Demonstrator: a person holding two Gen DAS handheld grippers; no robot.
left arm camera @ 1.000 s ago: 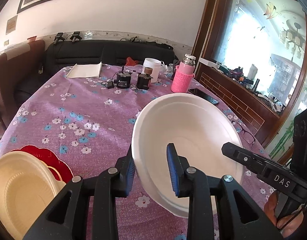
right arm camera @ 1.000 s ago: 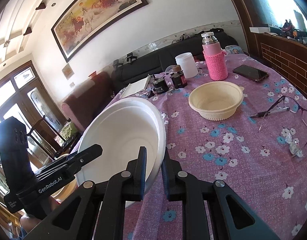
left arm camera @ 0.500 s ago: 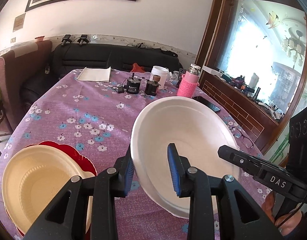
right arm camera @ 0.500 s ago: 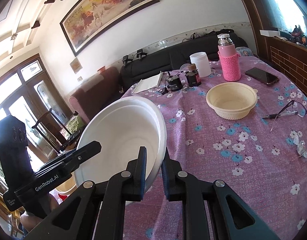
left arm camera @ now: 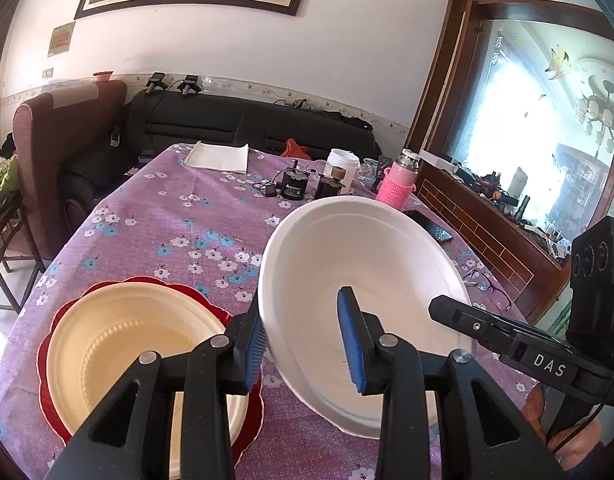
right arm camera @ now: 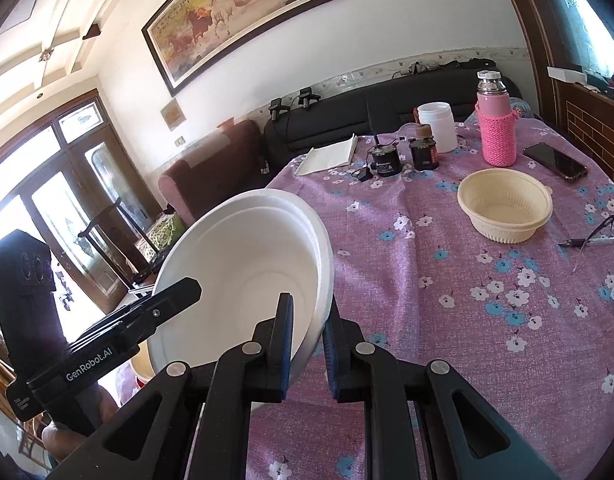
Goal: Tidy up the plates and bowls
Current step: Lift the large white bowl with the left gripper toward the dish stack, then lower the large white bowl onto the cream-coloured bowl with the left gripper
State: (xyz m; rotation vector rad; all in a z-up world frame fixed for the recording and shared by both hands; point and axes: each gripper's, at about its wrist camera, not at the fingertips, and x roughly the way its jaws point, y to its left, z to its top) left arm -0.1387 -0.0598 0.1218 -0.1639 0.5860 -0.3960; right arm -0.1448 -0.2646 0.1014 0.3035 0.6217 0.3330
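Two claws | white bowl (left arm camera: 371,280) tilted between | right claw (right arm camera: 307,344) pinches rim | left claw (left arm camera: 303,344) straddles rim, loose

Bench (right arm camera: 447,320) before me, under a purple flowered cloth. Near left edge: red plate (left arm camera: 47,360) with a cream bowl (left arm camera: 119,344) in it. Right side: second cream bowl (right arm camera: 505,210), phone (right arm camera: 555,160), pen (right arm camera: 591,241), glasses (left arm camera: 487,286). Far end: notebook (right arm camera: 327,156), two dark jars (right arm camera: 387,160), white tub (right arm camera: 437,124), pink-sleeved flask (right arm camera: 495,128).
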